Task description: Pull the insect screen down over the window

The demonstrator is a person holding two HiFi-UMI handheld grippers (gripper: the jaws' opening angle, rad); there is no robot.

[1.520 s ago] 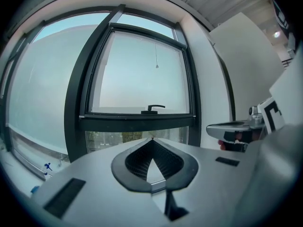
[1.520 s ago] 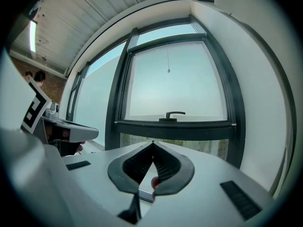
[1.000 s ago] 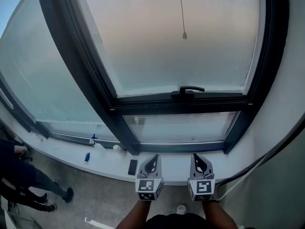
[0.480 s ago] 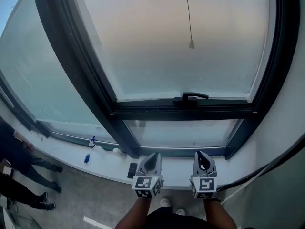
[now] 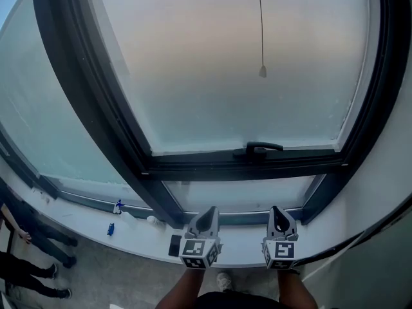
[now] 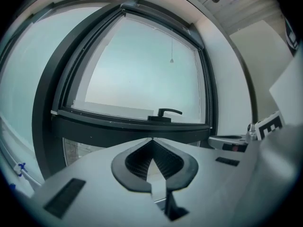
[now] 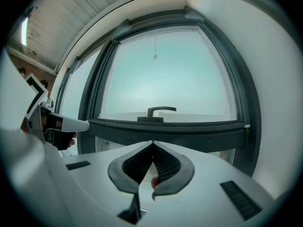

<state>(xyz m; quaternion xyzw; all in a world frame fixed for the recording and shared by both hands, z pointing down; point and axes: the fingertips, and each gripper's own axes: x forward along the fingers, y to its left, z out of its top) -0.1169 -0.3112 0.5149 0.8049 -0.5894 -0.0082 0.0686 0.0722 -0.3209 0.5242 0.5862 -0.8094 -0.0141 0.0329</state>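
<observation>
Squared up to the big dark-framed window (image 5: 103, 108), with the left tool (image 5: 207, 212) and the right tool (image 5: 278, 212) carried side by side, low over the white windowsill (image 5: 136, 235) and aimed level at the lower pane. Both shut tight: jaws pressed tip to tip in each gripper view, with nothing between them. Read as a plain carrying posture, since there is no call for a grip before anything is within reach.

No insect screen visible in any view; taken to be rolled up above the top of the frame. Only its means of pulling on show: a thin pull cord (image 5: 260, 24) ending in a small weight (image 5: 262, 71), hanging free in front of the upper pane, well above both tools and more to the right tool's side. Hard to say where the cord starts, with its top end cut off by the picture edge.

Below the cord, on the crossbar, the black window handle (image 5: 257, 149), lying level and suggesting a closed sash.

Judged as the approach, with nothing pulled yet. Next, by this reading: lift one tool to the weight, spread the jaws, pinch the cord just above it and draw straight down, keeping clear of the handle.
</observation>
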